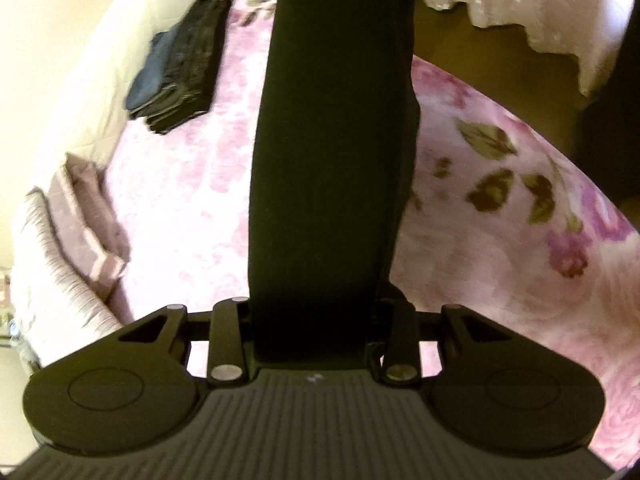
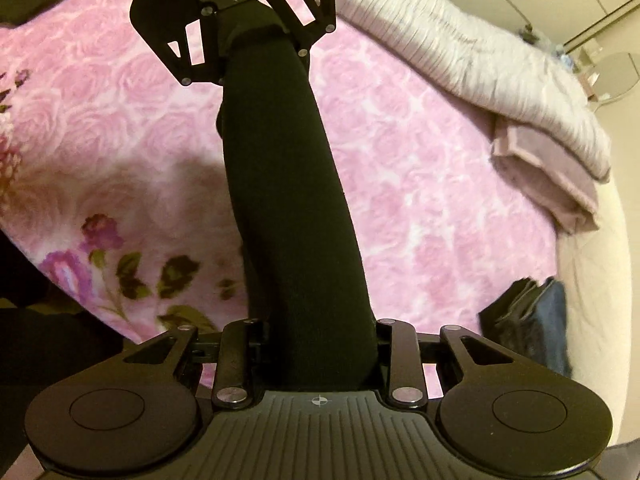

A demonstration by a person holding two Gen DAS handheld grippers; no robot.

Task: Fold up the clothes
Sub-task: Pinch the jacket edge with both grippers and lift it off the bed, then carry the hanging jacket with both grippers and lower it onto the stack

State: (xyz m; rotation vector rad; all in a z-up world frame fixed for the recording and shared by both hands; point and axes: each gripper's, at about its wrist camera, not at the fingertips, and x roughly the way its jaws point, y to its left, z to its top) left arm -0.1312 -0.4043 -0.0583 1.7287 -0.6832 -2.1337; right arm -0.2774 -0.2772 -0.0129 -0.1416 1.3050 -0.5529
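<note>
A long black garment (image 1: 332,160) hangs stretched between my two grippers above a pink rose-patterned blanket (image 1: 500,280). My left gripper (image 1: 316,344) is shut on one end of it; the cloth covers the fingers. My right gripper (image 2: 316,360) is shut on the other end of the black garment (image 2: 288,200). In the right wrist view the left gripper (image 2: 240,20) faces me at the top, with the cloth running into its jaws. The garment is folded into a narrow band and held clear of the blanket (image 2: 420,160).
A stack of folded dark clothes (image 1: 180,64) lies near the bed's far edge, also seen as the stack (image 2: 528,320). A folded lilac towel (image 2: 548,176) and a striped duvet (image 2: 460,52) sit at one end. Brown floor (image 1: 460,36) and a white lace cloth (image 1: 520,0) lie beyond the bed.
</note>
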